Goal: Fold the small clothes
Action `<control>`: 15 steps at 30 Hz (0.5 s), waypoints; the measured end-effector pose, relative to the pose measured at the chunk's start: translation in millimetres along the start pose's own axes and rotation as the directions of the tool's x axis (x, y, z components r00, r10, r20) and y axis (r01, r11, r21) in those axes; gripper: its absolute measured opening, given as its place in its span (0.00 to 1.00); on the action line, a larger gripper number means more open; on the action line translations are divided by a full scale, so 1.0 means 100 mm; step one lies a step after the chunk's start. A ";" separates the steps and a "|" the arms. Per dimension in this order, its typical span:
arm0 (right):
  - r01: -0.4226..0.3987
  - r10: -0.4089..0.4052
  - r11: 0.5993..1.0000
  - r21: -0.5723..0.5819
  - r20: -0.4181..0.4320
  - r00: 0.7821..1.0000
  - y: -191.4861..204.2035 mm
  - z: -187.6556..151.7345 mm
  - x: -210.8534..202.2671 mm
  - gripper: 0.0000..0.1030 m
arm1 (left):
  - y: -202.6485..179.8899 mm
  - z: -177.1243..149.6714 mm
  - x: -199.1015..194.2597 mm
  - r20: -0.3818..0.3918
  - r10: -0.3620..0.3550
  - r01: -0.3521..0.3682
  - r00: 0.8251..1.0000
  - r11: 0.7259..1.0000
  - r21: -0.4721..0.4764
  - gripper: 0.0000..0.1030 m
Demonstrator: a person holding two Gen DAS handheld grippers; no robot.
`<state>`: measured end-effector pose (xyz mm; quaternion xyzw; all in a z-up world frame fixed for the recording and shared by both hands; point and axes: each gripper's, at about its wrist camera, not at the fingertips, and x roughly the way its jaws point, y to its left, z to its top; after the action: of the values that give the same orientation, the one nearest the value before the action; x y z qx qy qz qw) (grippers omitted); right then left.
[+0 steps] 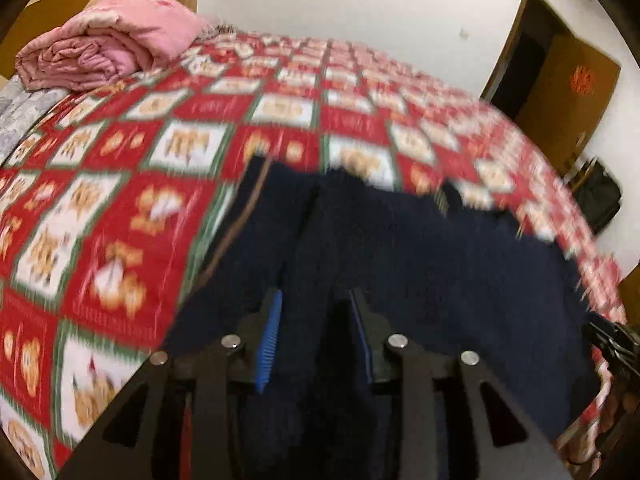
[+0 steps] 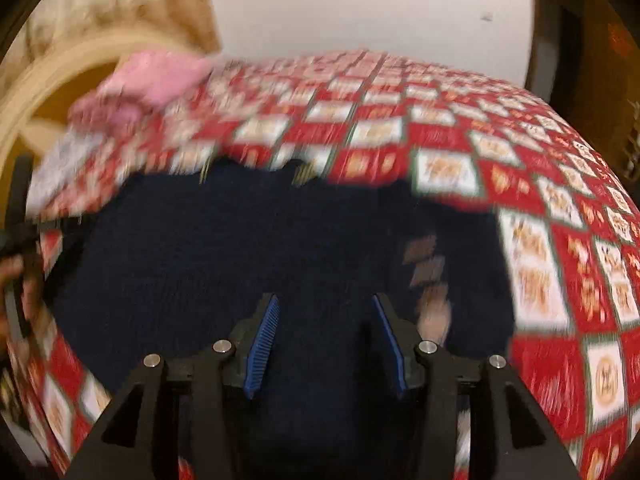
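A dark navy garment lies spread on the red patterned bedspread. It also shows in the right wrist view. My left gripper is open just above the garment's near part, with dark cloth lying between its blue pads. My right gripper is open over the garment's near middle. A pale printed patch shows on the garment by the right finger. Both views are blurred by motion.
A folded pink quilt lies at the bed's far left corner. A brown door and a dark bag stand beyond the bed's right side. The other gripper's edge shows at far right.
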<state>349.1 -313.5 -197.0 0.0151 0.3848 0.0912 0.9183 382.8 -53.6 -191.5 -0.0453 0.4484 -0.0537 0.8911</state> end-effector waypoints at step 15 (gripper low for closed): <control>0.018 -0.018 0.998 0.066 -0.010 1.000 -0.08 -0.51 -0.28 0.50 | 0.30 -0.54 -0.41 0.041 0.034 -0.036 0.999 0.999 0.041 0.46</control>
<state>294.9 -328.4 -213.8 0.0415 0.3919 0.0702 0.9164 316.6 -19.8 -194.8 -0.0198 0.4301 -0.0467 0.9014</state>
